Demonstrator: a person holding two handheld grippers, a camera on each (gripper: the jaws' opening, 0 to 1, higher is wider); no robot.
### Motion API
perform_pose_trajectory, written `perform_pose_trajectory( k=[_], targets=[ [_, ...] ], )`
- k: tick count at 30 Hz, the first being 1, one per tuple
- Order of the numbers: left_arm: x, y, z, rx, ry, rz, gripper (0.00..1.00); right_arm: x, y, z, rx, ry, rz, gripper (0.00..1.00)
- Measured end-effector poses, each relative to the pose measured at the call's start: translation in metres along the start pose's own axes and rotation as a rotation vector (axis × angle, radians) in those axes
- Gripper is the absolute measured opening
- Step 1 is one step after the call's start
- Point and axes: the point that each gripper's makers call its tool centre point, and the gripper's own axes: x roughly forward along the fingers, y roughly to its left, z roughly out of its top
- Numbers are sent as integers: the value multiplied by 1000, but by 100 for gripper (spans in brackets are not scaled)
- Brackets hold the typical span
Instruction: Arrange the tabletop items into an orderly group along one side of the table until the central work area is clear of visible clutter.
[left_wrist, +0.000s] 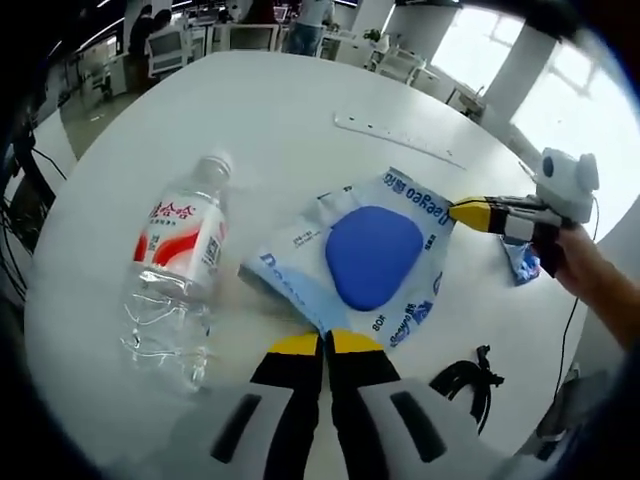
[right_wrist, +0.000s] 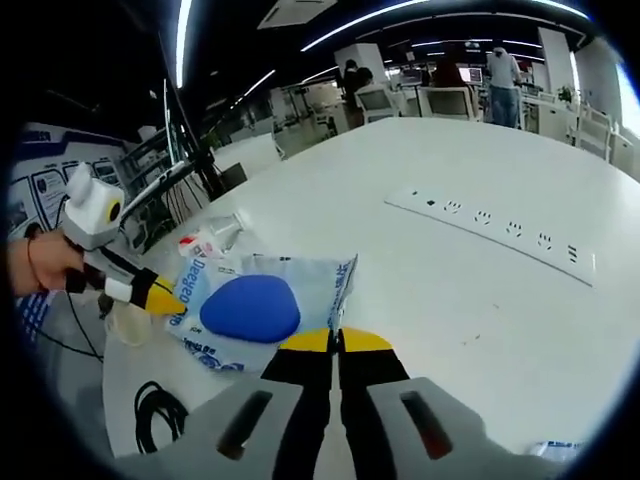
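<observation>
A blue-and-white plastic package (left_wrist: 300, 262) (right_wrist: 320, 285) with a rounded blue pad inside lies flat on the white table (left_wrist: 280, 110) (right_wrist: 450, 300). My left gripper (left_wrist: 325, 343) (right_wrist: 172, 298) is shut, its yellow tips meeting the package's near corner. My right gripper (right_wrist: 338, 340) (left_wrist: 458, 212) is also shut, its tips at the opposite edge of the package. A clear water bottle (left_wrist: 180, 270) (right_wrist: 205, 240) with a red label lies on its side beside the package.
A long white power strip (left_wrist: 400, 135) (right_wrist: 490, 220) lies farther out on the table. A coiled black cable (left_wrist: 465, 380) (right_wrist: 160, 410) sits near the table edge. A small blue-and-white packet (left_wrist: 520, 262) (right_wrist: 565, 450) lies by the right gripper. Desks and people stand beyond.
</observation>
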Motion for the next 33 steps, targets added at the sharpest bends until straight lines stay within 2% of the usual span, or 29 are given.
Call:
perform_pose_trajectory(
  k=[9,24,33],
  targets=[
    [-4,-7,6,22,-16,-18,0,-12,-2,4,15,-23,-12,0],
    [-16,-25,27,58,-61,-54,0,-43,-6,17,23,-81,-57,0],
    [-16,-39,40,88,-76,-82,0,-61,-14,17,32,-97,-96,0]
  ],
)
